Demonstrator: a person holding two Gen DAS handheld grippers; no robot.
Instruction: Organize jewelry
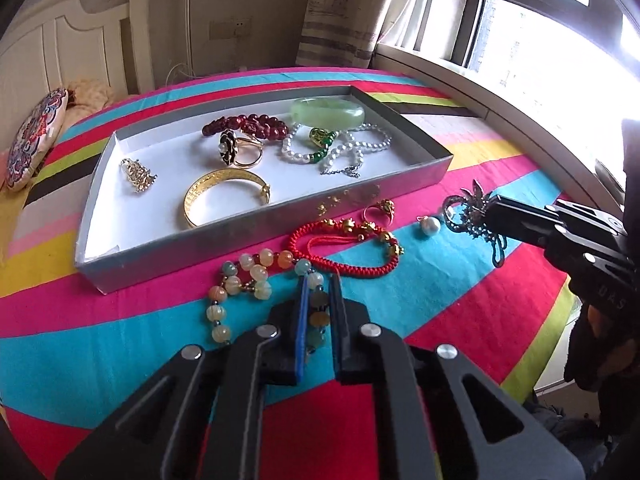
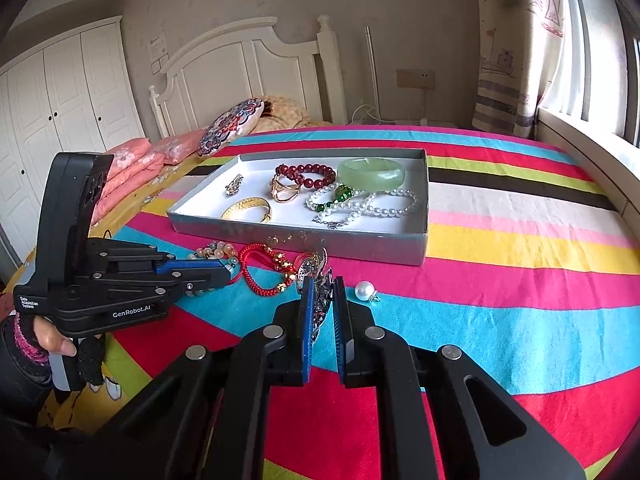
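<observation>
left gripper [image 1: 320,284] is closed around the pastel bead bracelet [image 1: 240,284] on the striped bedspread [image 1: 460,320], just before the grey tray [image 1: 280,228]. right gripper [image 2: 321,284] is clamped on a silver brooch [image 2: 320,280] — a loose pearl [image 2: 365,291] lies just beside it; the red cord bracelet [image 1: 344,248] lies between.
</observation>
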